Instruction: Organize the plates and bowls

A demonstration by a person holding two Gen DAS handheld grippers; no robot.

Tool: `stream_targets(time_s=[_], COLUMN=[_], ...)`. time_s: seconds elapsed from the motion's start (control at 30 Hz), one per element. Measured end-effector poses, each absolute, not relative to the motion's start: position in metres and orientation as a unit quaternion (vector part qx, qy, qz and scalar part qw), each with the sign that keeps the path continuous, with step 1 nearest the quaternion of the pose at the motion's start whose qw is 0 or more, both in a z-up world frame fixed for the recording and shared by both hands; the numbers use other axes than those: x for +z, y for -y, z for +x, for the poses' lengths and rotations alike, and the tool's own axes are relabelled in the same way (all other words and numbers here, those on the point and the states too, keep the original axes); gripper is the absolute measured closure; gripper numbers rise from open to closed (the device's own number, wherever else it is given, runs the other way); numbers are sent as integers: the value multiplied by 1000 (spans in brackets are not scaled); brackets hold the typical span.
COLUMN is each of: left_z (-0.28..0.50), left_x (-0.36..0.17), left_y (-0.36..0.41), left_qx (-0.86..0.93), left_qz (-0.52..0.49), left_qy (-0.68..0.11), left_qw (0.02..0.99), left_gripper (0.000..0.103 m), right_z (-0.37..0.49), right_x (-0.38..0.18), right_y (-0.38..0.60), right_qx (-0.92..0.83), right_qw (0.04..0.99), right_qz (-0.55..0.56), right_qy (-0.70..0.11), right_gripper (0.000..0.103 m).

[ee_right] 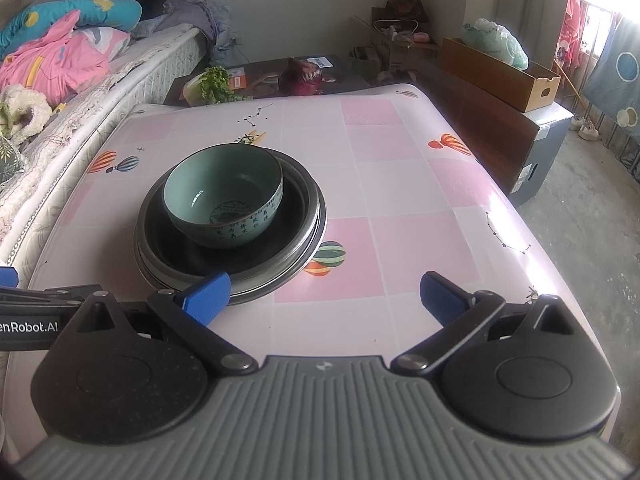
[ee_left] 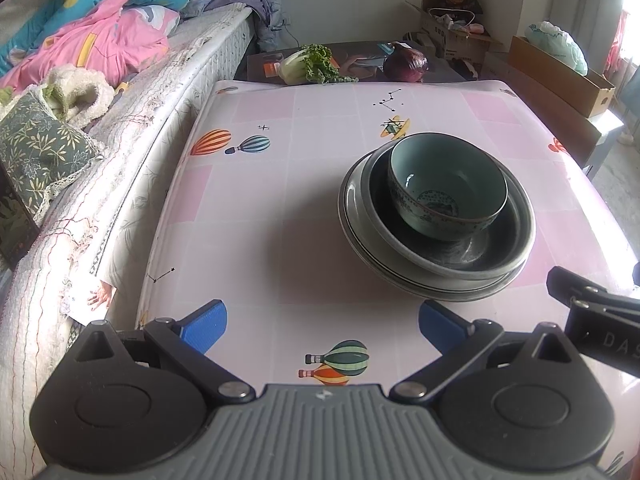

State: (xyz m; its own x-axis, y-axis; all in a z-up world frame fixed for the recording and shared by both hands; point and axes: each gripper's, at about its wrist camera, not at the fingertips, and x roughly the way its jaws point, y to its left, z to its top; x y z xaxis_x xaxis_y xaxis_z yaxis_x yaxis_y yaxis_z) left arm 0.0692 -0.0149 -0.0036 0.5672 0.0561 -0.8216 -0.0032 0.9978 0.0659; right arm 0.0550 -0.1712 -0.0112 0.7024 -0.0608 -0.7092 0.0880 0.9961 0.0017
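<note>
- Nearest me, my left claw (ee_left: 322, 326) is spread wide and empty over the worktop (ee_left: 280, 208); my right claw (ee_right: 324, 300) is just as wide and empty
- Ahead, the bowl (ee_right: 224, 200) sits nested in the stacked plates (ee_right: 308, 216), forward-right of the left claw and forward-left of the right
- I judge the right claw nearer: its left fingertip (ee_right: 208, 296) nearly overlaps the plates' rim

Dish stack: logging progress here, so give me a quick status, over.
Left gripper open, right gripper open, both empty. Bowl sits upright in the stacked plates on the table. Nothing blocking the stack.
</note>
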Motion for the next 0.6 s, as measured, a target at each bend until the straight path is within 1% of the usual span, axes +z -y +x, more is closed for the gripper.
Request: stream_targets(time_s=[0.6], left_z=[70], left_x=[-4], left_y=[13], left_qx=[16], left_qz=[28], left_qy=[-468], left_qw=[883], left_gripper=[0], right_z=[54], right_x=[-13], right_y=[172], right_qx=[-42], right_qw=[922], right_qz=[20], right_qy=[-385], right_gripper=[1])
